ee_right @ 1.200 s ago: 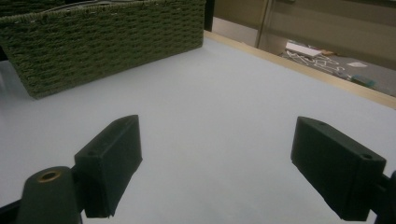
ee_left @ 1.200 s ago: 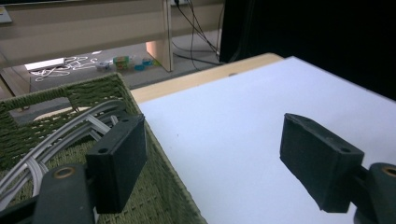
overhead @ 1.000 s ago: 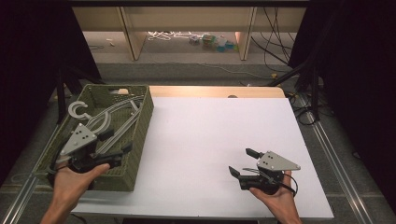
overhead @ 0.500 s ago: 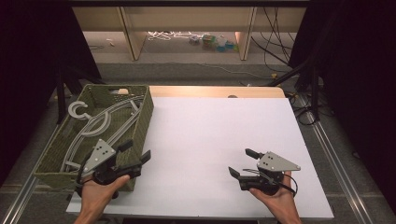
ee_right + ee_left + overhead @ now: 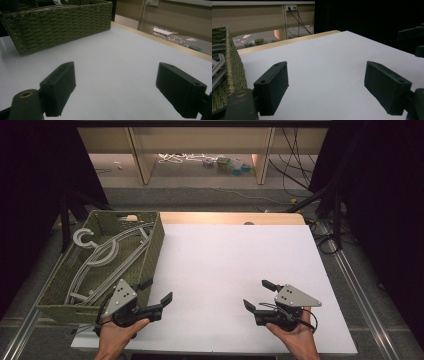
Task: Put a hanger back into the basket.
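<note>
A green woven basket (image 5: 156, 245) stands on the left of the white table (image 5: 235, 260) and holds several grey clothes hangers (image 5: 107, 255). My left gripper (image 5: 157, 290) sits low by the basket's near right corner, pointing right across the table. It is open, its jaws have just been opening a little wider, and nothing lies between them. In the left gripper view the left gripper (image 5: 325, 85) frames bare table, with the basket (image 5: 234, 70) at the left. My right gripper (image 5: 255, 293) rests open and empty at the front right. In the right gripper view the right gripper (image 5: 115, 87) faces the basket (image 5: 60, 22).
The table's wooden far edge (image 5: 230, 217) borders a floor with shelving and loose cables (image 5: 175, 157). Dark curtains and stand legs flank both sides. A metal rail (image 5: 367, 305) runs along the table's right.
My left gripper has moved from above the basket's near end down and to the right, to the table beside the basket's corner. The right gripper has stayed where it was.
</note>
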Available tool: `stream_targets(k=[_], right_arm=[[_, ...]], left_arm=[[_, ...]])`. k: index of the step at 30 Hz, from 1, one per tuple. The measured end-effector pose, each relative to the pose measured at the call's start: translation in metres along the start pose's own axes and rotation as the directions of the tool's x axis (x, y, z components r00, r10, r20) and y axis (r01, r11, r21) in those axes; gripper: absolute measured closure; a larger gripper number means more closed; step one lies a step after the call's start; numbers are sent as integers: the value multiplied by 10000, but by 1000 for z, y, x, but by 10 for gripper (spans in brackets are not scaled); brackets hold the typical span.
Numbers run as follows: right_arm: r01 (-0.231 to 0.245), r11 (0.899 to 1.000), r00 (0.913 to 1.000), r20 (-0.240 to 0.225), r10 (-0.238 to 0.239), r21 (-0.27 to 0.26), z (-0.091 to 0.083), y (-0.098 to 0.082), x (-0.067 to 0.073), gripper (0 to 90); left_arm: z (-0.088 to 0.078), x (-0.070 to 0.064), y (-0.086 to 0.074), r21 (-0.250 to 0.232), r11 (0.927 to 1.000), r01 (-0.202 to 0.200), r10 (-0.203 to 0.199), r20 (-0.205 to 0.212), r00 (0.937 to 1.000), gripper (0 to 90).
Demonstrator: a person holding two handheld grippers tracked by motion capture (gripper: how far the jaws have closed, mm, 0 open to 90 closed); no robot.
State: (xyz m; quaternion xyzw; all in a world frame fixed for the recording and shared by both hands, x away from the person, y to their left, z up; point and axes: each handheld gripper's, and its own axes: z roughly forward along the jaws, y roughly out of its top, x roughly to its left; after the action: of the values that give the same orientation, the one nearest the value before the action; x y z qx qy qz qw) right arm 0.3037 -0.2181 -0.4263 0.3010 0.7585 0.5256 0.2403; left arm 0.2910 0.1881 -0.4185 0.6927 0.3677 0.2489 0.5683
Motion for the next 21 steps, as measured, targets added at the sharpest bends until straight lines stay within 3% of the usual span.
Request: stream_targets(k=[11, 14, 17, 21], right_arm=[[-282, 9982, 9996, 38, 284, -533, -9, -1, 7, 166], [-56, 9979, 9996, 289, 75, -642, -11, -2, 4, 165], [-267, 9982, 9994, 219, 279, -544, -11, -3, 5, 164], [-96, 9972, 9992, 391, 125, -739, -10, -3, 3, 163]], left_arm=[[1, -4, -7, -168, 9999, -30, 34, 214, 9998, 187], [1, -4, -7, -206, 9998, -60, 64, 229, 9997, 186], [1, -3, -7, -178, 9998, -81, 85, 231, 9997, 185], [1, -3, -7, -207, 9998, -79, 83, 199, 9998, 184]])
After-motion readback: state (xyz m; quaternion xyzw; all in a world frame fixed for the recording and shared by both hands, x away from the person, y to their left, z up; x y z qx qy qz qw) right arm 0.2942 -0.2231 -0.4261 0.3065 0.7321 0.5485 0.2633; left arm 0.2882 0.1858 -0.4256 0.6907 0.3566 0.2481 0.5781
